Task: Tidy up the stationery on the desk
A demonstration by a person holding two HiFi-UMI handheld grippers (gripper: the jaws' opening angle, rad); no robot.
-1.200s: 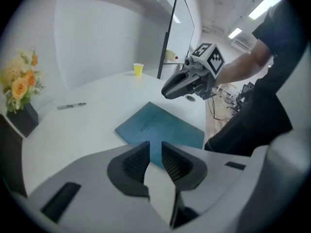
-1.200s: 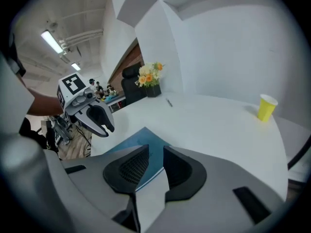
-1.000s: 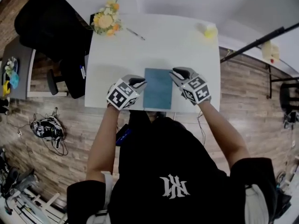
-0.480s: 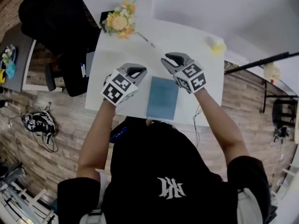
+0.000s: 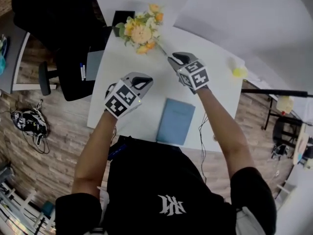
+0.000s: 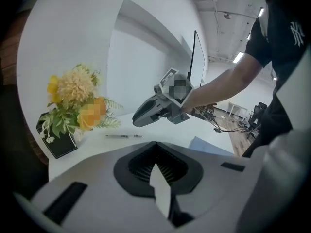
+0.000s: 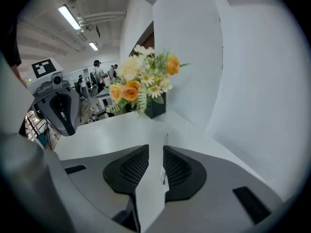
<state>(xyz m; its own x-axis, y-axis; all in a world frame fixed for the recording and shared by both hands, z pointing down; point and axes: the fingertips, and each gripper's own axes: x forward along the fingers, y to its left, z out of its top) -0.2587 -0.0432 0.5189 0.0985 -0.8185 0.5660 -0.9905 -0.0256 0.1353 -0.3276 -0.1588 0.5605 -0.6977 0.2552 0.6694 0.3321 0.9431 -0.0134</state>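
The white surface (image 5: 146, 114) is sitting in front of the person. The blue notebook (image 5: 176, 121) is lying flat at its 6 o'clock edge, closest to the person. A second ago both grippers were sitting just beside the notebook, one on each side. Now both are well away from it and nothing is touching it. So I think the notebook is being left where it is, and the pen is coming next.

The flowers (image 5: 141, 31) are standing at 11 o'clock on the surface.

The right gripper (image 5: 175, 58) is now reaching far out toward 12 o'clock, with the arm stretching long and the tip pointing forward and down. Its jaws are standing apart and gripping nothing. The left gripper (image 5: 144, 81) is hanging back at the 8 o'clock side of the right one, over bare surface. Its jaws were partly apart a second ago and are now pressing together, empty.

The thin pen (image 5: 163, 50) is lying on the surface at 5 o'clock from the flowers, just ahead of the right gripper. In the right gripper view it is lining up with the gap between the jaws, but they are not touching it yet. I think the gripper needs to go lower and then squeeze. The pen is thin and lying flat, so it may roll or slip out.
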